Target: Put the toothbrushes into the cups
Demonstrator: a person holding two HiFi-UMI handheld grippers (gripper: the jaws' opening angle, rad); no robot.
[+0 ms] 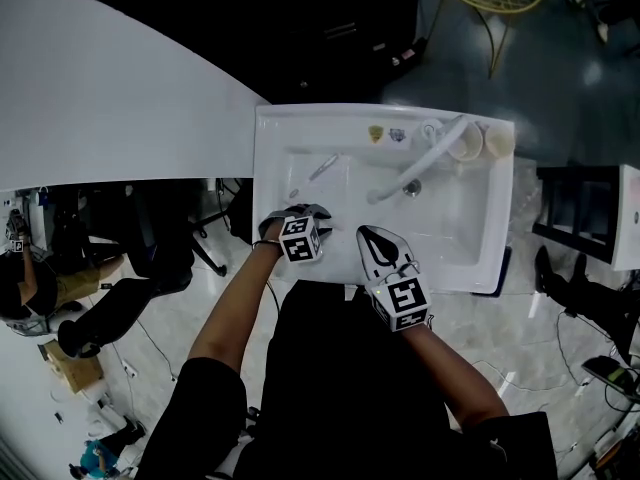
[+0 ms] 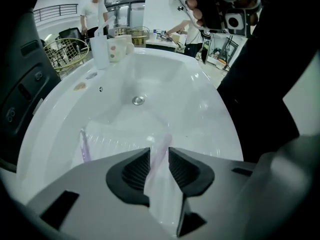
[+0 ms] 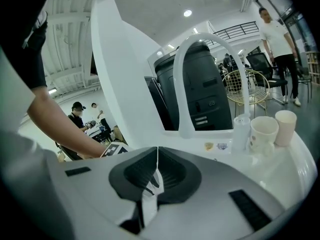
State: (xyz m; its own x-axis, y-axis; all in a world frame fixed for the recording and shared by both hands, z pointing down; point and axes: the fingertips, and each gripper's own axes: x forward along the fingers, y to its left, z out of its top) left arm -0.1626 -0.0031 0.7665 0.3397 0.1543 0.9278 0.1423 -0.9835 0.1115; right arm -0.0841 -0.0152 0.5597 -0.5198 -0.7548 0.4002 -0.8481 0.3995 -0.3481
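Fingers (image 2: 132, 171) of the left gripper (image 2: 159, 156) stand apart. Between them, ungripped, a pale toothbrush (image 2: 163, 144) lies in the sink (image 1: 470, 253), its long axis running 6 to 12 o'clock in the left gripper view. That hand tips steeply down over the near rim. At 9 o'clock lies a purple toothbrush (image 2: 84, 145). The right gripper (image 3: 156, 153), nearly level, has its fingers together and empty, with the cups (image 3: 262, 131) at its 2 o'clock.
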